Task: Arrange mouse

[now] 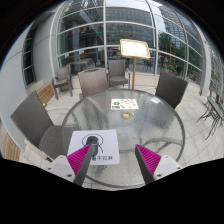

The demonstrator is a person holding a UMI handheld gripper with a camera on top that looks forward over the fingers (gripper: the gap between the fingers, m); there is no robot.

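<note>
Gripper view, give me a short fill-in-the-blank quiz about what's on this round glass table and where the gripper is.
1. The mouse lies on a white ____ with a pink stripe.
2. The gripper has its fingers ____, with nothing held between them.
3. The glass table is ____ in shape.
4. Around the table stand several empty ____.

Missing words: mat; open; round; chairs

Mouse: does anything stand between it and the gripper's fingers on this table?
Nothing visible does. The mouse lies on its white mat just ahead of the open gripper; the papers lie beyond it.
</note>
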